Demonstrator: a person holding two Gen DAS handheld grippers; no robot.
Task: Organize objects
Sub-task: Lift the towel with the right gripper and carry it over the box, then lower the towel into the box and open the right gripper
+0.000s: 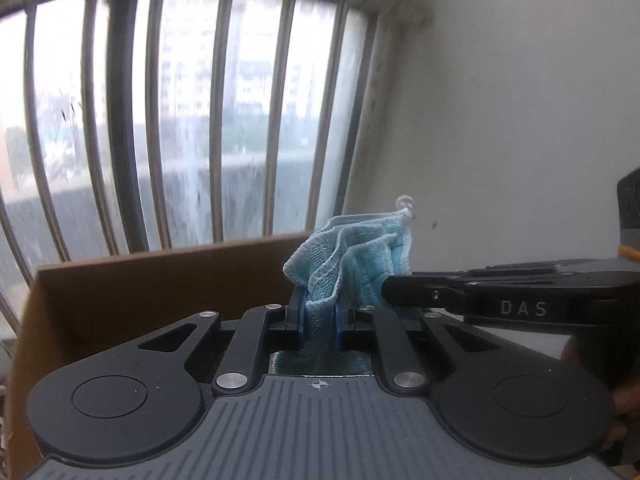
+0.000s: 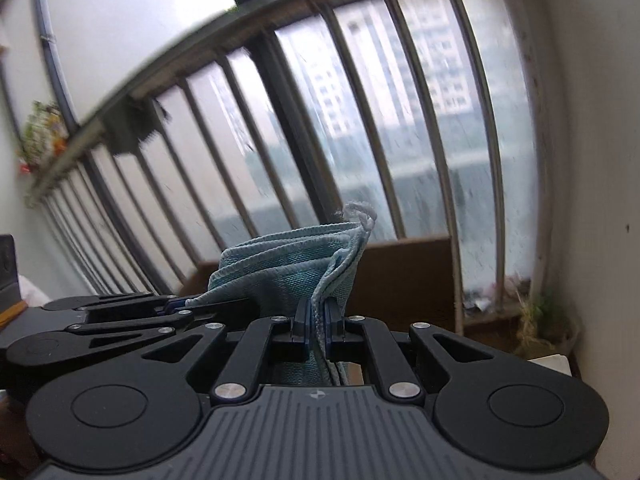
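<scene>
A: What is being held, and by what?

B: A light blue cloth [image 1: 352,264], folded into several layers, is clamped by 2 grippers at once. The left gripper [image 1: 320,326] is closed on the cloth's lower edge, and the right gripper [image 2: 318,326] is closed on another part of it close by. In the left wrist view the right gripper is seen from the side, reaching in to the cloth.

A: Where is the cloth relative to the box?

B: It is held up in the air, in front of a brown cardboard box [image 1: 160,280] that stands before the barred window [image 1: 192,120]. A small white loop at the cloth's top corner is seen above the box's rim.

A: How much of the organizing is judged done?

B: The folding appears finished and the cloth has been picked up. It has not been put down anywhere. Placing and release are left, presumably into the box. The box's inside cannot be seen, so its contents cannot be told.
</scene>
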